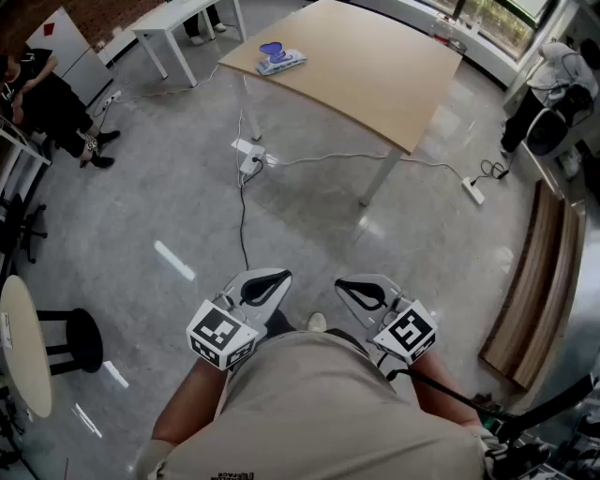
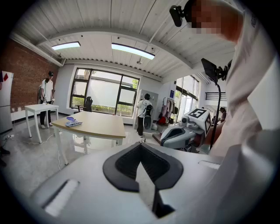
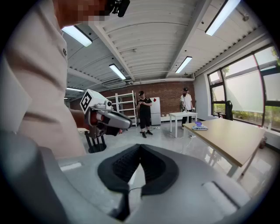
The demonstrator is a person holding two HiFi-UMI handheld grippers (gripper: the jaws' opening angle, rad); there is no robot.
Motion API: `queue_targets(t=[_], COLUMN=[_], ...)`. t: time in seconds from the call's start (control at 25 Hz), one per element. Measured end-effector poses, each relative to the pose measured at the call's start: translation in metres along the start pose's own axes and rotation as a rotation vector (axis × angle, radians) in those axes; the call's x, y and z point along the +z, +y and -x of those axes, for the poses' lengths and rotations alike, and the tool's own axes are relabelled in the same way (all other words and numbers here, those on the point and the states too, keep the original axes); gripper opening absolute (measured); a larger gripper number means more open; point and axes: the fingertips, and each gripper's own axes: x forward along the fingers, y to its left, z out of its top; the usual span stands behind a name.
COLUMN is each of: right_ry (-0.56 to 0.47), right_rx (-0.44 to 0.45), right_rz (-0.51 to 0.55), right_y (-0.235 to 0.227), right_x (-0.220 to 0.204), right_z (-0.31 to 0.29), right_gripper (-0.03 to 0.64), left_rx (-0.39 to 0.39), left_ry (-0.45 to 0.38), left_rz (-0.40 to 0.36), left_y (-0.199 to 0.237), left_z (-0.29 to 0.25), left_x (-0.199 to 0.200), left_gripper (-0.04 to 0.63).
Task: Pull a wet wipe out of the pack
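The wet wipe pack [image 1: 279,59], pale with a blue-purple lid, lies on the far left part of a light wooden table [image 1: 375,66], well away from me. Both grippers are held close to my body above the floor, far from the pack. My left gripper [image 1: 281,276] and right gripper [image 1: 341,284] are shut, tips touching, with nothing between them. The left gripper view shows the pack [image 2: 73,123] on the table [image 2: 98,127], beyond its own gripper [image 2: 141,145]. In the right gripper view the pack [image 3: 199,126] is small and distant past the gripper [image 3: 140,147].
A power strip with cables [image 1: 249,156] lies on the grey floor between me and the table. A white side table [image 1: 186,26] stands at the back left; a black stool [image 1: 77,337] and a round table [image 1: 22,349] are at my left. Wooden planks [image 1: 536,281] lean at the right. People stand around the room's edges.
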Motion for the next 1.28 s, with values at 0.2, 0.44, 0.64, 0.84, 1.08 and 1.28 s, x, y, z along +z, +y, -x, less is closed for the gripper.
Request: queue_targets(t=[0.2, 0.44, 0.64, 0.84, 1.08, 1.28], right_ry=[-0.034, -0.042, -0.014, 0.019, 0.044, 0.045], right_rx=[0.015, -0.02, -0.054, -0.077, -0.055, -0.036], right_rz=[0.039, 0.02, 0.009, 0.014, 0.056, 0.065], right_y=[-0.039, -0.09, -0.153, -0.229, -0.298, -0.333], right_x=[-0.003, 0.005, 0.021, 0.055, 0.098, 0.122], right_z=[-0.012, -0.04, -0.075, -0.126, -0.206, -0.25], right_gripper=[0.002, 0.002, 0.002, 0.002, 0.002, 0.002], left_rx=[-0.013, -0.025, -0.056, -0.087, -0.083, -0.046], left_ry=[0.018, 0.013, 0.006, -0.024, -0.021, -0.012], left_rz=[-0.055, -0.05, -0.04, -0.059, -0.087, -0.062], left_y=[0.023, 0.068, 0.134, 0.211, 0.311, 0.368], left_z=[-0.039, -0.08, -0.128, -0.168, -0.183, -0.19], left_x=[0.008, 0.02, 0.038, 0.081, 0.108, 0.116], left_gripper=[0.006, 0.006, 0.006, 0.006, 0.006, 0.006])
